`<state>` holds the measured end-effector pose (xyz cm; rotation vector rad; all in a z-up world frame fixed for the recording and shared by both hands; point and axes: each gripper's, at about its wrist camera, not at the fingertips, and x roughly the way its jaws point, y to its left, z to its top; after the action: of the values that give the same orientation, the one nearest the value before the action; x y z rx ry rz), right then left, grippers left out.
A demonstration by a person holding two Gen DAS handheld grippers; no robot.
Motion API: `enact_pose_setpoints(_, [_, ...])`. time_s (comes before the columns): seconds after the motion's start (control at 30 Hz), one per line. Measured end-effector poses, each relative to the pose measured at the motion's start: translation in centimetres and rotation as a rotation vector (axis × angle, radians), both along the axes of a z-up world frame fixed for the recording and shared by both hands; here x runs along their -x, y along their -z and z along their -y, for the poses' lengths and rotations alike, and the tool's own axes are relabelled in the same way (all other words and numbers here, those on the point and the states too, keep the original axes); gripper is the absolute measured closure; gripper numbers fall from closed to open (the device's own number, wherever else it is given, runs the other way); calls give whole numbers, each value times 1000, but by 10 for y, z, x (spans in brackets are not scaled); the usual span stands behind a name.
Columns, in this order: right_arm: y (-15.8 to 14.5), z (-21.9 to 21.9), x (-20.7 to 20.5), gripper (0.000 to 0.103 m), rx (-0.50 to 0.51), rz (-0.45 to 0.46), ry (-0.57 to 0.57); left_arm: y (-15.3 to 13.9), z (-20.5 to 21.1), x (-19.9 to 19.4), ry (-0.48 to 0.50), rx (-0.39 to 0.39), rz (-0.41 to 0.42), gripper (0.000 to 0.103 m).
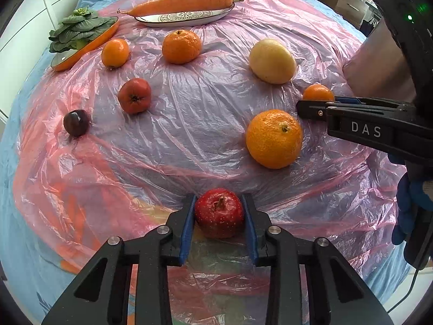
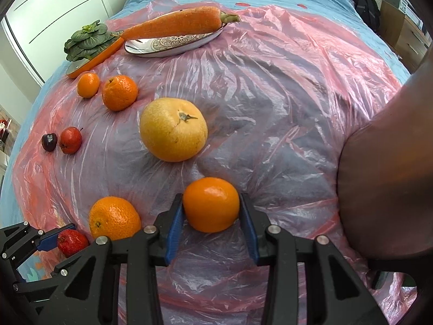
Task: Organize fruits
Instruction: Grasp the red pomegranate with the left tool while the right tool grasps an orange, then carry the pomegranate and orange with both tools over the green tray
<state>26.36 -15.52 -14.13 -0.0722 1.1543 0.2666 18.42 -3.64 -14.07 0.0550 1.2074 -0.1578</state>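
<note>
Both wrist views look forward and down from low, close over the pink plastic sheet [image 1: 189, 124]. The left sits nearer the front edge; the right sits further right. Both share the carrot [image 1: 184, 1] and pale yellow fruit [image 2: 173, 129].

At the right of your left wrist view, the black right gripper [image 1: 308, 105] covers the lower half of a small smooth orange tangerine [image 1: 318, 92]. Lower left of your right wrist view, the black left gripper [image 2: 71, 239] is cut by the frame edge.
</note>
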Motion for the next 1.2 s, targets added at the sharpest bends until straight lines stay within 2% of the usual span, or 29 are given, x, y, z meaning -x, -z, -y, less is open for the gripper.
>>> enact_pose_setpoints(0.27, [-13, 3, 5, 71, -14, 12, -10, -9, -14, -8, -59, 98, -38, 75])
enact_pose_setpoints(0.67, [-51, 13, 39, 71, -79, 57, -10, -42, -11, 6, -52, 124, 0, 75])
enact_pose_setpoints(0.97, [-61, 42, 88, 71, -126, 14, 40, -60, 10, 16, 21, 78, 20, 75])
enact_pose_setpoints(1.2, [-63, 82, 126, 71, -128, -27, 93, -67, 49, 32, 113, 71, 1, 75])
